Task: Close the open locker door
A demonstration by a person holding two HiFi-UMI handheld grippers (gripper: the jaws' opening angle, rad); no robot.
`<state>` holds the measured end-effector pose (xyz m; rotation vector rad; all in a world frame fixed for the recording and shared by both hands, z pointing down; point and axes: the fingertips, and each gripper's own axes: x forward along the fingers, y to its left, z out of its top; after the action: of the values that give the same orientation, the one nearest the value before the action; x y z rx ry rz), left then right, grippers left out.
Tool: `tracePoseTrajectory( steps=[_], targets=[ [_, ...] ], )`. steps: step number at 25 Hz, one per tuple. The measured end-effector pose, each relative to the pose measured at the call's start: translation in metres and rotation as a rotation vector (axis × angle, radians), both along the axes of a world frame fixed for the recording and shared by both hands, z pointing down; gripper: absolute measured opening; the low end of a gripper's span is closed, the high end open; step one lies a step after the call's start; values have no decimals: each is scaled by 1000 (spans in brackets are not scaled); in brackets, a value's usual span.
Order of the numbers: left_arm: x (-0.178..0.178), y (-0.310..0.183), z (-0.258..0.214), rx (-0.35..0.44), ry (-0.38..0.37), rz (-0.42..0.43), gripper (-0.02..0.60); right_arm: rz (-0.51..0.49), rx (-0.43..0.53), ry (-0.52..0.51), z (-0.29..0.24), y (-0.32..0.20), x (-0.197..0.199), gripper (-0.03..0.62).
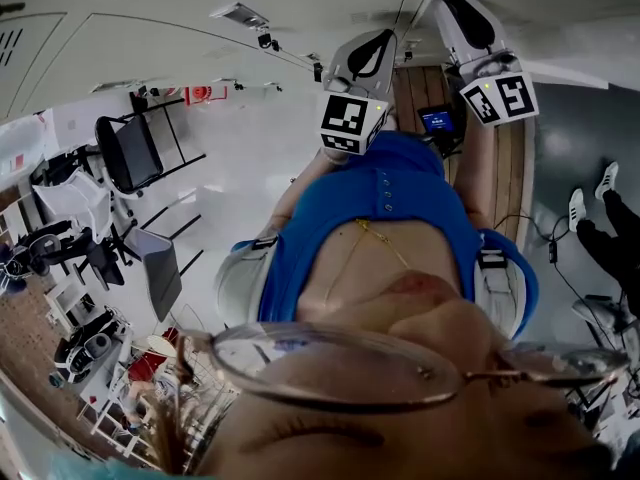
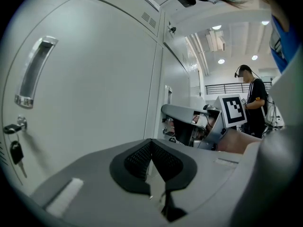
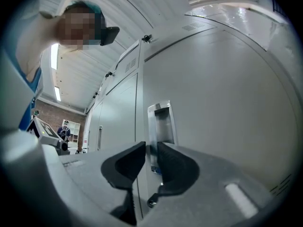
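Note:
A pale grey locker door (image 3: 227,103) with a recessed metal handle (image 3: 161,124) fills the right gripper view. My right gripper (image 3: 151,148) is held level before the handle's left rim and the door's edge seam. Its dark pads (image 3: 177,164) stand a narrow gap apart, and the handle shows through the gap untouched. In the left gripper view another door (image 2: 94,79) with a bar handle (image 2: 33,72) and hanging keys (image 2: 14,141) lies to the left. My left gripper (image 2: 151,143) is shut on nothing. In the head view both grippers, left (image 1: 375,48) and right (image 1: 468,8), reach toward the lockers (image 1: 100,38).
My right gripper's marker cube (image 2: 233,110) shows past the left jaws. A person in black (image 2: 253,103) stands far back in the hall. A black chair (image 1: 135,153) and racks of equipment (image 1: 85,343) stand on the pale floor behind me.

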<state>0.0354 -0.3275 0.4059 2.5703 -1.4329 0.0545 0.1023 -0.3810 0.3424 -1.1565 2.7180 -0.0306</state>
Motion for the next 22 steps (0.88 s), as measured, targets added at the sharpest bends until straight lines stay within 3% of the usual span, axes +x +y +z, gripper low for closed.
tracePoseTrajectory(
  steps=[5,14,22],
  targets=[
    [4,-7,-1,3,0,19,0,41,-8,24,1,-9,0,64],
    [9,-16,-4,9,2,46,0,247,52,276,2,-7,-2,61],
    [12,-16,-3,4,9,50,0,354,24,286,4,-6,-1,57]
  ],
)
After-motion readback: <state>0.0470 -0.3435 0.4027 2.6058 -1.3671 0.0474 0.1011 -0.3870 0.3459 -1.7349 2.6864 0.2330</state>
